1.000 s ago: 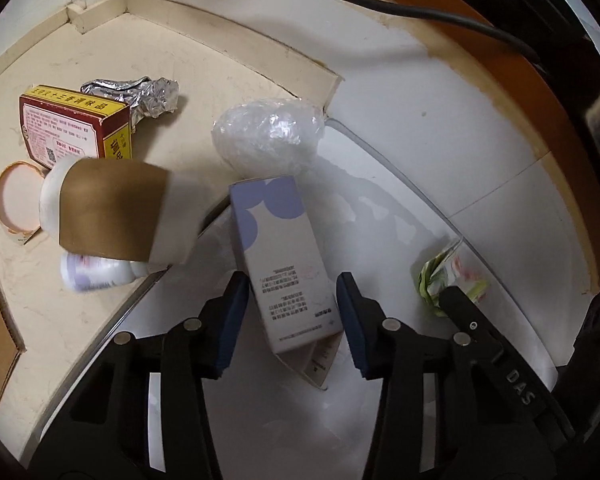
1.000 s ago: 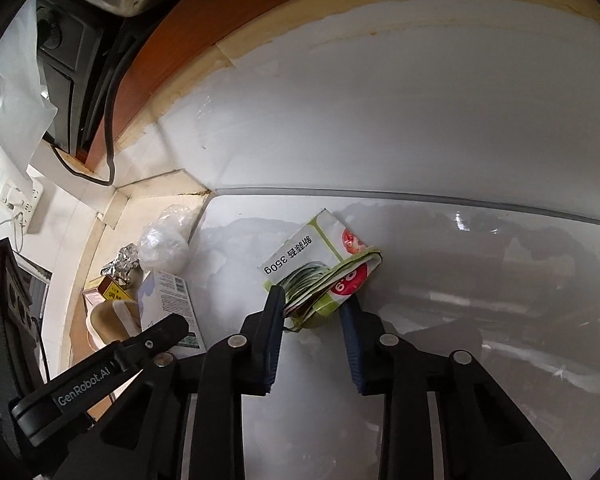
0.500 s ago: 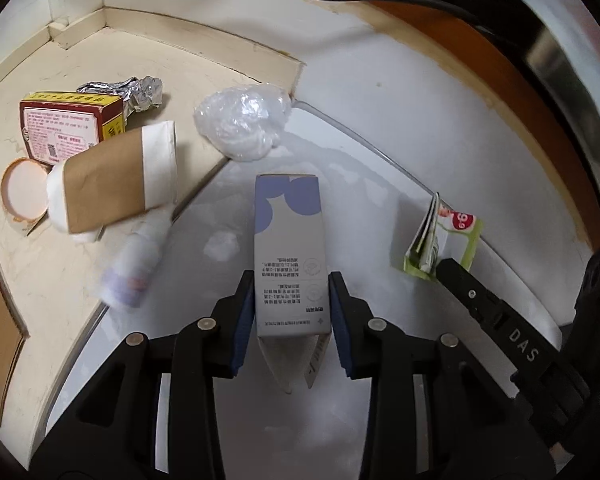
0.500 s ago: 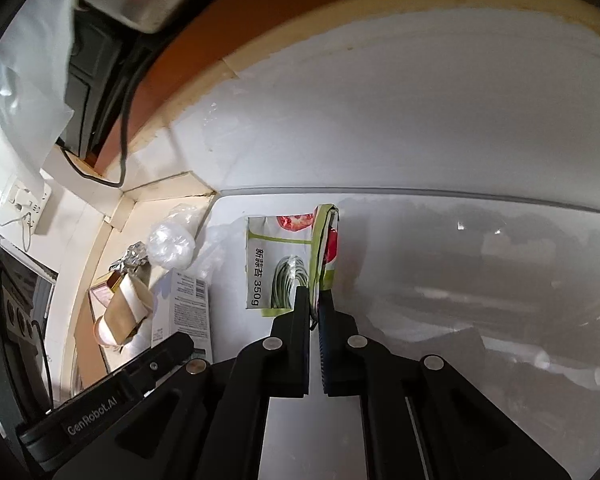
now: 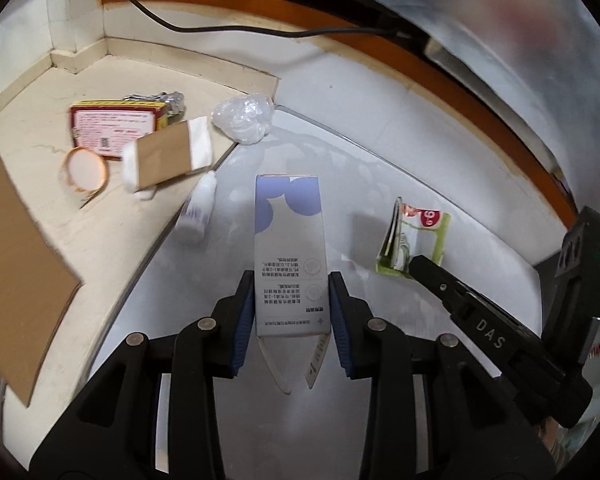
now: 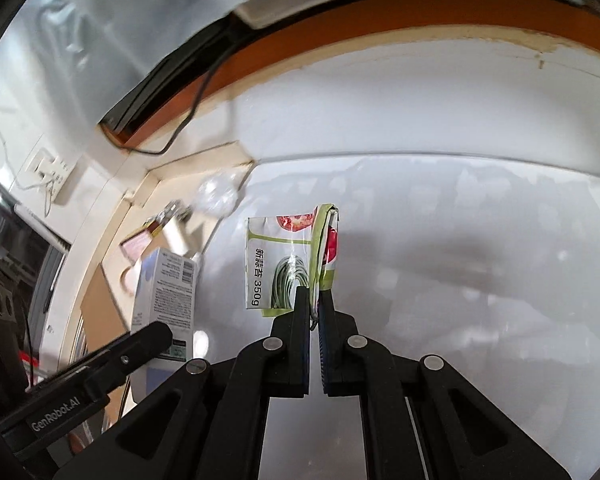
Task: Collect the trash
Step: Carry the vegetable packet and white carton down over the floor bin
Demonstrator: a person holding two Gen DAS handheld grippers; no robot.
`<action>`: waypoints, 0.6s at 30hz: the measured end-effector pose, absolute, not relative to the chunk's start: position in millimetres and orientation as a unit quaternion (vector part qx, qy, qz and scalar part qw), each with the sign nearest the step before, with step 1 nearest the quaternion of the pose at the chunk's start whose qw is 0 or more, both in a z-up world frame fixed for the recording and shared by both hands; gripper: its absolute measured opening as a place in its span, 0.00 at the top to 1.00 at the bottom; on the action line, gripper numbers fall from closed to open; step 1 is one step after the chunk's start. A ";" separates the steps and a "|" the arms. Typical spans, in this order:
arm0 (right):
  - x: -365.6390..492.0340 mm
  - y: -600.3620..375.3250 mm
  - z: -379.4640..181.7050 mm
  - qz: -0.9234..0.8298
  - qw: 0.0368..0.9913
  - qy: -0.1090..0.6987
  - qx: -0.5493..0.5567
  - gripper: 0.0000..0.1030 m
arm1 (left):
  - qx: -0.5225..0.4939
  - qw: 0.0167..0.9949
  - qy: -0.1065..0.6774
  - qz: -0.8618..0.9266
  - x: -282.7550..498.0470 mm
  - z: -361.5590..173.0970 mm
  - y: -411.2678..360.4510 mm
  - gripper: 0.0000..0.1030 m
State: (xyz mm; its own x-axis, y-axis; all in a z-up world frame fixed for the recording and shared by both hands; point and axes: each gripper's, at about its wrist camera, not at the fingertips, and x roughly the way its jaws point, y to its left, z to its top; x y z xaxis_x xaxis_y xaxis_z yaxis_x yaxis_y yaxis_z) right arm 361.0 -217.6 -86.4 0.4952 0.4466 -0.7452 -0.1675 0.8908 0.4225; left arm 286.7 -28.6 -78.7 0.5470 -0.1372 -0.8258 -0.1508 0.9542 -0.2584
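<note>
So the left hand-held gripper (image 5: 291,308) is clamped on a tall white cardboard carton with blue-purple blobs (image 5: 289,248), blue pads pressed flat on both sides, bottom flaps hanging open underneath, carton up off the glossy white counter (image 5: 380,168). Can't tell if there's anything inside it. The right hand-held gripper (image 6: 314,304) is pinched tight on the edge of a flattened green-and-white plastic food wrapper with red print (image 6: 290,262), also held up in the air.

Left behind on the beige ledge (image 5: 28,128): a red-and-yellow box (image 5: 114,128), crumpled foil (image 5: 174,100) behind it, a tipped paper cup in a brown sleeve (image 5: 168,158), a round orange-rimmed lid (image 5: 85,170), a clear plastic wad (image 5: 244,118), and a small white bottle (image 5: 199,210) on its side.
</note>
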 end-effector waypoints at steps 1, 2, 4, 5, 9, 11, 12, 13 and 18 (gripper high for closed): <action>352.3 -216.9 -83.8 0.182 0.852 0.468 0.147 0.97 | -0.150 0.867 0.475 0.002 280.2 -76.3 -27.1 0.70; 342.3 -214.4 -81.9 0.183 0.853 0.468 0.144 0.97 | -0.148 0.868 0.474 -0.001 268.7 -73.0 -23.9 0.70; 320.9 -209.2 -77.6 0.185 0.853 0.467 0.140 0.97 | -0.145 0.871 0.470 -0.006 248.2 -67.6 -18.0 0.70; 310.1 -206.8 -75.5 0.186 0.854 0.466 0.139 0.97 | -0.142 0.872 0.469 -0.008 239.5 -65.6 -16.1 0.70; 258.4 -194.4 -66.1 0.188 0.858 0.461 0.127 0.97 | -0.129 0.875 0.465 -0.024 189.2 -57.3 -5.6 0.70; 234.8 -191.7 -63.3 0.188 0.860 0.459 0.123 0.97 | -0.125 0.876 0.465 -0.030 170.9 -58.2 -2.2 0.70; 218.9 -188.8 -63.0 0.187 0.861 0.457 0.120 0.97 | -0.122 0.876 0.466 -0.035 157.8 -59.3 1.3 0.70; 206.7 -187.8 -63.7 0.187 0.862 0.456 0.117 0.97 | -0.120 0.875 0.467 -0.039 148.2 -60.2 3.0 0.70; 133.8 -180.2 -73.5 0.180 0.867 0.453 0.103 0.97 | -0.118 0.869 0.475 -0.065 100.2 -72.3 12.1 0.70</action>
